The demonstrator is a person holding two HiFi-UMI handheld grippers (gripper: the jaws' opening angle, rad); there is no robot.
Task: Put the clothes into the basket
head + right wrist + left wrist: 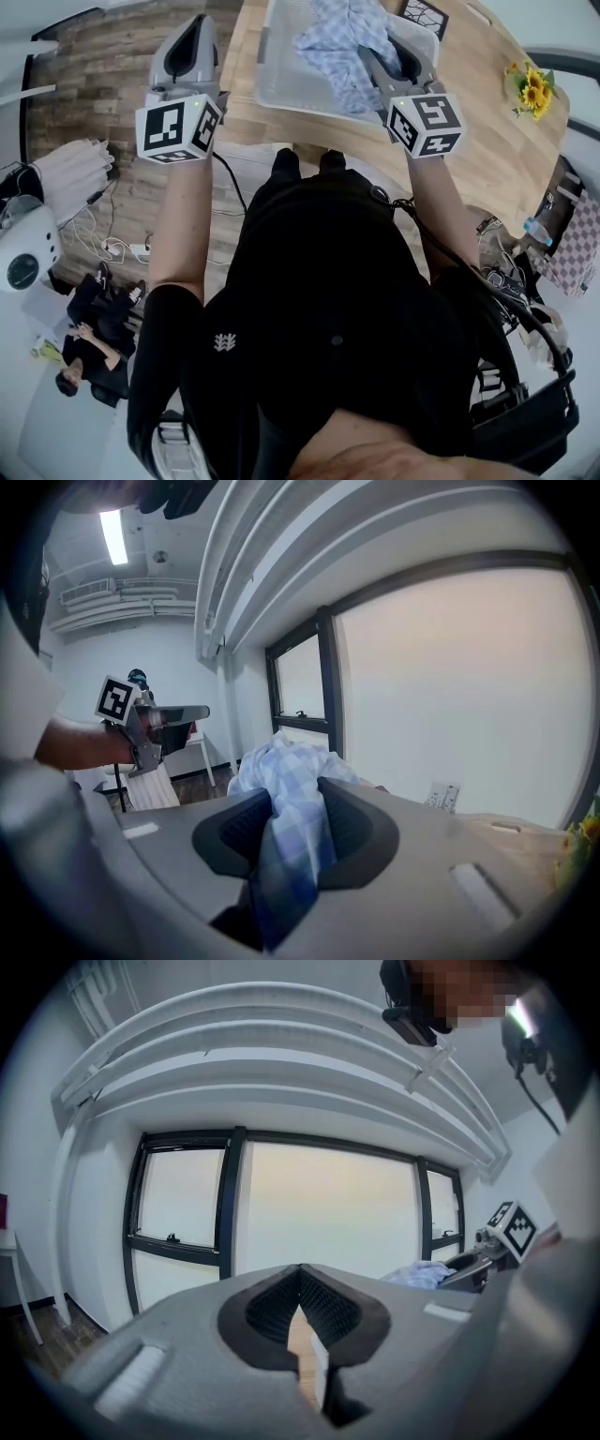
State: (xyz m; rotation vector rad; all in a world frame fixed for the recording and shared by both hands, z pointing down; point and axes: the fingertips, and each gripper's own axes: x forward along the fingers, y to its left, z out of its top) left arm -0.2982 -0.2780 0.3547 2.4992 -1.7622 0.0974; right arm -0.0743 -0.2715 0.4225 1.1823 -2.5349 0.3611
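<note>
Cloth hangs clamped in my right gripper above the basket, so I should lower it well inside the rim before parting the jaws, holding my closed, empty left gripper clear.

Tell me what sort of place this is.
Probably an indoor workroom or studio dressed like a home: a wooden table with a plastic basket and sunflowers, a plank floor strewn with cables, and large dark-framed windows.

Black top, small white emblem
</note>
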